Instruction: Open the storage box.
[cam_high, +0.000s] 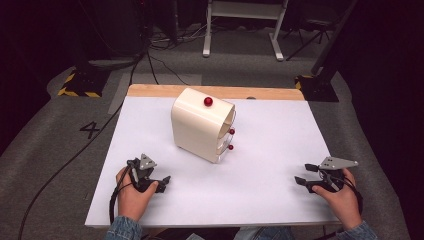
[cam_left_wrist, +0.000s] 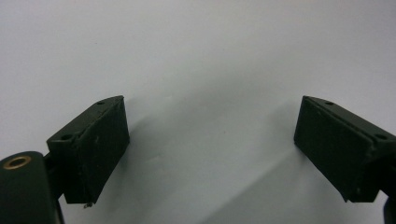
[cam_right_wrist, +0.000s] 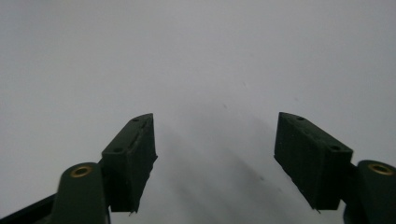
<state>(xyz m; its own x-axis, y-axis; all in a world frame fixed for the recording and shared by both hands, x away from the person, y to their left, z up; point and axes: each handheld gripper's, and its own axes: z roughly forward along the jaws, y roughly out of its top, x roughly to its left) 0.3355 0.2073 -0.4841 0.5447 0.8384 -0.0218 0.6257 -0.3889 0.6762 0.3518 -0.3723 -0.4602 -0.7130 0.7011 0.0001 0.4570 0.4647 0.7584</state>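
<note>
A cream rounded cabinet stands on the white table top, slightly left of centre toward the back. A red knob sits on its top, and two smaller red knobs show on its right-facing front. My left gripper rests near the front left, held in a hand, open with nothing between its jaws. In the left gripper view the gripper faces bare white surface. My right gripper lies near the front right, open and empty. The right gripper view has its gripper over plain white table.
A wooden strip runs along the table's far edge. Grey carpet surrounds the table, with a cable trailing at the left. White desk legs and dark stands sit farther back.
</note>
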